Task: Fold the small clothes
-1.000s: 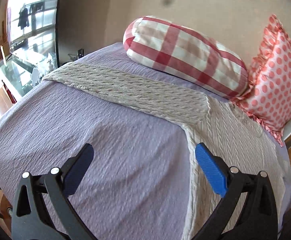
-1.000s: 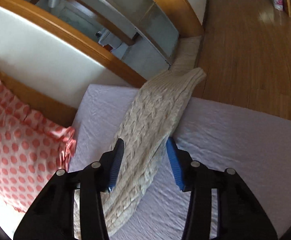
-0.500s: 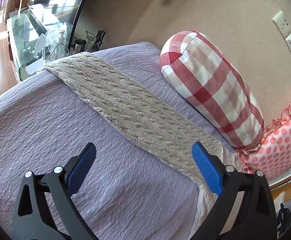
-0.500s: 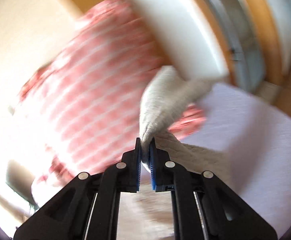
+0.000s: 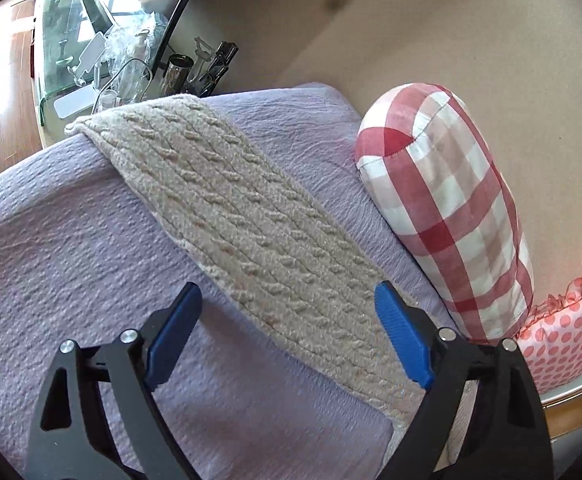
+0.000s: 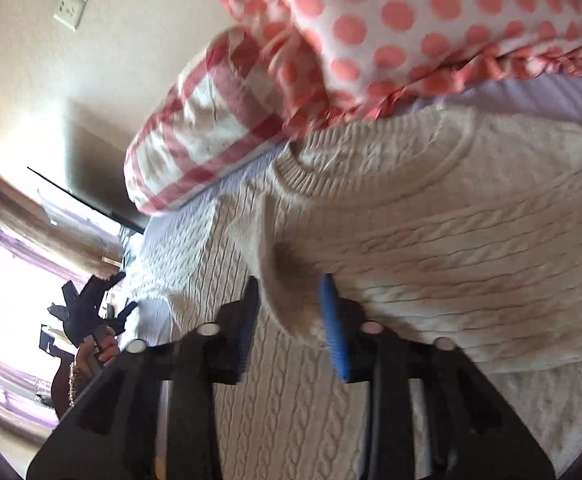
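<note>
Sweater (image 6: 431, 240), cream cable-knit, lies flat on a lilac bed (image 5: 71, 240), one sleeve (image 5: 251, 232) stretched out. Right gripper (image 6: 291, 320) holds folded knit between parted jaws. Left gripper (image 5: 287, 332) hovers wide apart over the sleeve. Checked pillow (image 5: 451, 208) lies nearby.

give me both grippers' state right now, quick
left gripper: open, empty, above the sweater's outstretched sleeve.
right gripper: jaws partly apart around the folded-over sleeve cuff; grip cannot be told.
</note>
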